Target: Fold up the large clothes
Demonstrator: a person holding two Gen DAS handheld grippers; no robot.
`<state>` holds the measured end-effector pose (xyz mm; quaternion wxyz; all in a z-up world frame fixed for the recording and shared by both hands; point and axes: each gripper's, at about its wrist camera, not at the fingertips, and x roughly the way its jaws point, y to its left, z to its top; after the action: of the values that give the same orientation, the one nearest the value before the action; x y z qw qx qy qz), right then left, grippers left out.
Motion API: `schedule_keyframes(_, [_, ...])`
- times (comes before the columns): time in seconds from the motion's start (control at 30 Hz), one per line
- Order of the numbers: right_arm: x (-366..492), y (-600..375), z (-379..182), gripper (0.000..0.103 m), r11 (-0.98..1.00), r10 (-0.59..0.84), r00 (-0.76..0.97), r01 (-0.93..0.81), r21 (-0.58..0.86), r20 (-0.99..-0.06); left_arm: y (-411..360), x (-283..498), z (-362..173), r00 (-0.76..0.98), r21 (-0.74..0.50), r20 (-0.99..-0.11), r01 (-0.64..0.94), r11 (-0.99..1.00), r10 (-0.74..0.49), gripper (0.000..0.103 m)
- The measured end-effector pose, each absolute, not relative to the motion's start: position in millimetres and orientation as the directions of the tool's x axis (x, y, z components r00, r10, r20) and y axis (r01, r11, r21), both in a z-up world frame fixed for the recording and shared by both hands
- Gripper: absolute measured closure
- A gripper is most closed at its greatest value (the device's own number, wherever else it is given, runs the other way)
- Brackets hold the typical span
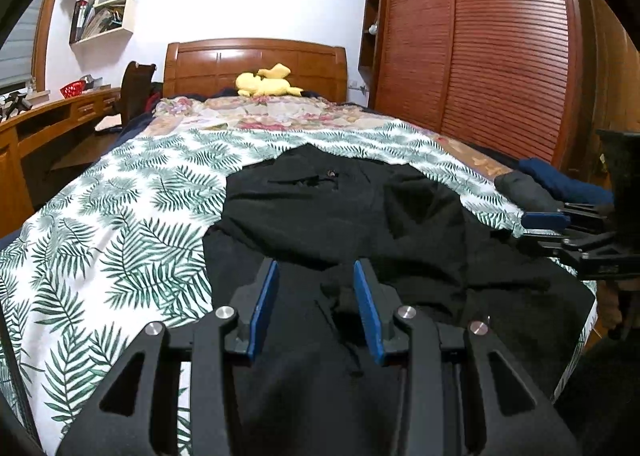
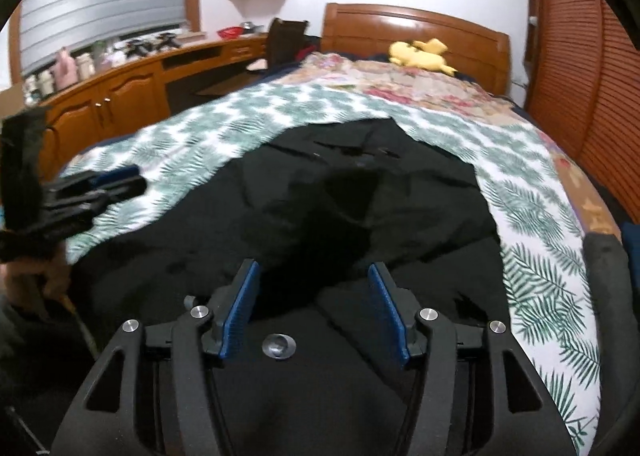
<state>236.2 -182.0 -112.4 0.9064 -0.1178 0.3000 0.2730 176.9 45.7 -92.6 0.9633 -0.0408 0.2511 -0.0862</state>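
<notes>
A large black garment (image 1: 340,216) lies spread and creased on the fern-print sheet (image 1: 120,236) of a bed, reaching to the near edge. My left gripper (image 1: 315,268) hovers low over its near part, blue pads apart, with only loose cloth showing between them. My right gripper (image 2: 313,266) is open over the same garment (image 2: 320,196), nothing pinched between its pads. The right gripper (image 1: 548,228) shows at the right edge of the left wrist view. The left gripper (image 2: 120,180) shows blurred at the left of the right wrist view, with a hand under it.
Folded dark grey and blue clothes (image 1: 536,184) are stacked at the bed's right edge. A yellow plush toy (image 1: 266,82) lies by the wooden headboard (image 1: 256,60). A slatted wardrobe (image 1: 500,56) stands on the right, a wooden desk (image 1: 48,116) and chair (image 1: 136,88) on the left.
</notes>
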Motion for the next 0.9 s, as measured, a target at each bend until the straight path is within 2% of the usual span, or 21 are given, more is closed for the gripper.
schedule_keyframes(0.3, [265.5, -197.1, -159.5, 0.045, 0.86, 0.374, 0.666, -0.509, -0.027, -0.645, 26.4, 198.9, -110.9, 0.806, -0.112, -0.553, 0.178, 0.978, -0.21, 0.065])
schedule_keyframes(0.67, [268.7, -216.6, -173.1, 0.045, 0.883, 0.377, 0.634, -0.467, 0.055, -0.675, -8.1, 223.5, -132.1, 0.741, -0.071, -0.645, 0.186, 0.98, -0.188, 0.066])
schedule_keyframes(0.9, [266.0, -221.4, -175.6, 0.045, 0.889, 0.367, 0.624, -0.454, 0.063, -0.69, -8.0, 217.9, -134.4, 0.743, -0.072, -0.646, 0.168, 0.983, -0.174, 0.066])
